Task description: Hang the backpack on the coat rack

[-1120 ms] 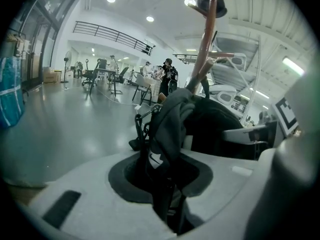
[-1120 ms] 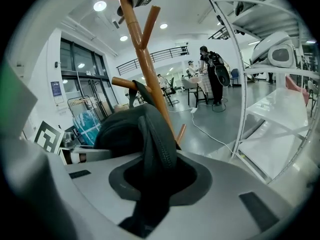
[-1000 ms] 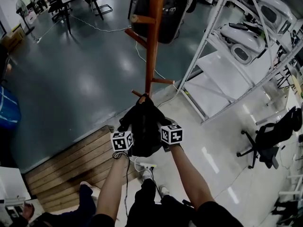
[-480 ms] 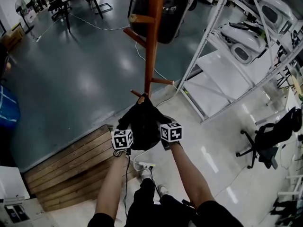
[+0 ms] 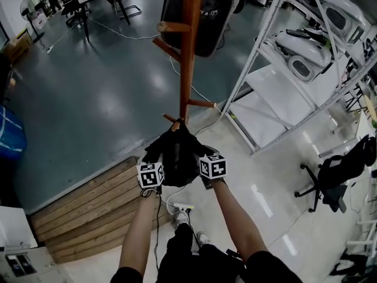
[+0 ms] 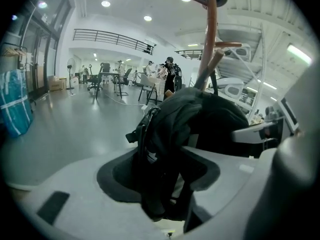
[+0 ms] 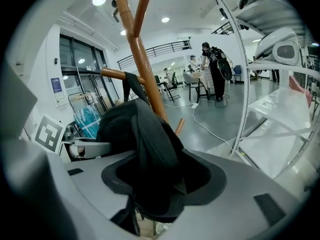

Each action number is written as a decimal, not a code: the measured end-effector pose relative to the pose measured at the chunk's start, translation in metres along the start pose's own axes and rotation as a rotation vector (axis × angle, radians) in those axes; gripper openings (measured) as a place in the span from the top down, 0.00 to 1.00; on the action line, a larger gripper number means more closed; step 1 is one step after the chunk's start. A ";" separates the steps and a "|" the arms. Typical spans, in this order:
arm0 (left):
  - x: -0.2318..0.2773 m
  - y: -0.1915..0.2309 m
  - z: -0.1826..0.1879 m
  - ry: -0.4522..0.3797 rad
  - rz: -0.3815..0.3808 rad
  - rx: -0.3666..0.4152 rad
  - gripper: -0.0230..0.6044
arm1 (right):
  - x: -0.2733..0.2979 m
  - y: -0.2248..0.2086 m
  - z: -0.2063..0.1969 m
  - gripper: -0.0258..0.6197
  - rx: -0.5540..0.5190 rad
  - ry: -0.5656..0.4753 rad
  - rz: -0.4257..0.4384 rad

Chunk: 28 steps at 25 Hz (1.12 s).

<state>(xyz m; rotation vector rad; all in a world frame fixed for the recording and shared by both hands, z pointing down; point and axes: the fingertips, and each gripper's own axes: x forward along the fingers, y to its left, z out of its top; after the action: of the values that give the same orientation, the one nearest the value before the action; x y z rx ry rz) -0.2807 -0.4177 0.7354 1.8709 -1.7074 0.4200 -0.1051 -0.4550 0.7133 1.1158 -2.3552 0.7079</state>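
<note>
Item: backpack point(image 5: 177, 153), black, its top caught on a low peg point(image 5: 171, 118) of the coat rack point(image 5: 189, 58). Status: hung, I judge; only backing my claws away is left.

Left gripper point(image 5: 155, 168), right gripper point(image 5: 207, 163): jaws just opened and standing apart, with fabric slack between them. This shows in the gripper views only.

Head view alone shows the bag's top meeting the peg.

The backpack point(image 5: 175, 157) was black throughout. The coat rack point(image 5: 188, 58) was reddish-brown wood. The left gripper point(image 6: 165, 184) and right gripper point(image 7: 160, 189) had light grey fingers point(image 7: 260, 184). Each carried a white marker cube point(image 5: 151, 174) with black square patterns. The floor point(image 5: 88, 99) was glossy dark blue-grey. The plank platform point(image 5: 88, 208) was brown, lined by seams.
</note>
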 end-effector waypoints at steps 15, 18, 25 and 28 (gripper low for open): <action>-0.043 -0.005 0.003 -0.033 0.055 -0.005 0.60 | -0.045 0.013 -0.004 0.63 -0.029 -0.022 0.039; -0.057 -0.012 0.002 -0.043 0.063 -0.014 0.60 | -0.060 0.015 -0.003 0.63 -0.016 -0.040 0.040; -0.104 -0.046 0.001 -0.104 0.037 -0.019 0.61 | -0.108 0.030 -0.010 0.66 0.017 -0.076 0.067; -0.132 -0.061 0.005 -0.161 0.038 -0.018 0.65 | -0.134 0.042 -0.003 0.72 0.017 -0.126 0.082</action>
<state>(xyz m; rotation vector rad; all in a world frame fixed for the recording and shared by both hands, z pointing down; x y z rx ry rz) -0.2400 -0.3132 0.6434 1.9064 -1.8474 0.2735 -0.0604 -0.3537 0.6273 1.1056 -2.5185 0.7056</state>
